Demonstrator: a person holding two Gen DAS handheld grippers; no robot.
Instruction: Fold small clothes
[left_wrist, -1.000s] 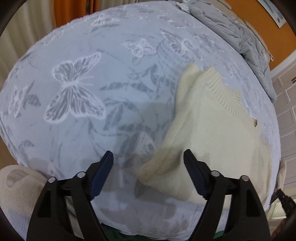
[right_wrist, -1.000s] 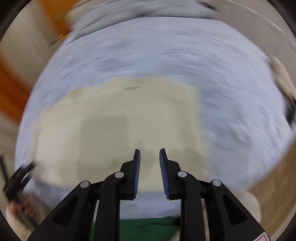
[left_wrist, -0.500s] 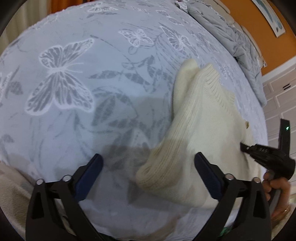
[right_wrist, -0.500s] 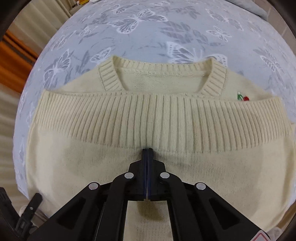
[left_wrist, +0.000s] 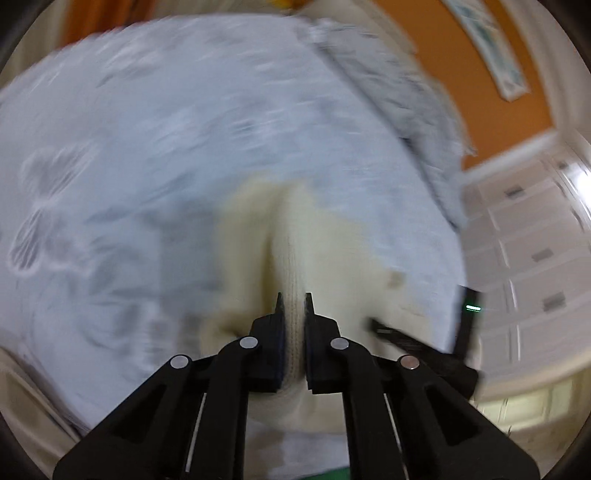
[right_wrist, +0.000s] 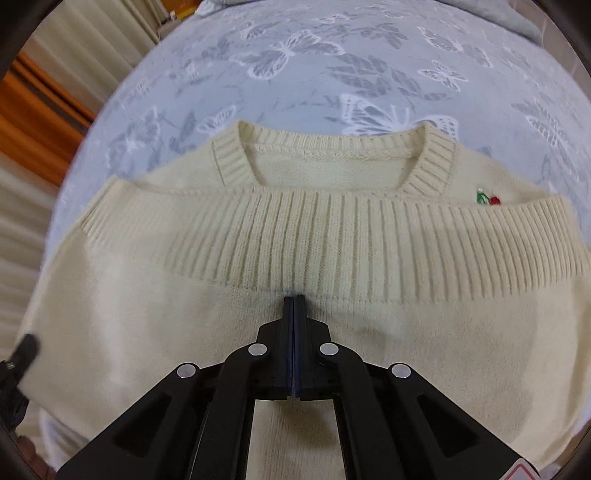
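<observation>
Black grippers (right_wrist: 294, 299), silver rivets, seemingly blue pads (right_wrist: 288, 354).

Cream knitted wool-like sweater (right_wrist: 280, 332) was soft and matt, ribbed at hem and collar. Pale blue butterfly-print bedsheet (right_wrist: 332, 66) looked smooth matt cloth. Black gripper fingers (right_wrist: 289, 314) were matt plastic with shiny metal rivets.

Bedsheet (right_wrist: 332, 55) open beyond sweater (right_wrist: 332, 258), grey blanket (left_wrist: 399, 85) blocks far edge, curtain (right_wrist: 40, 155) left
</observation>
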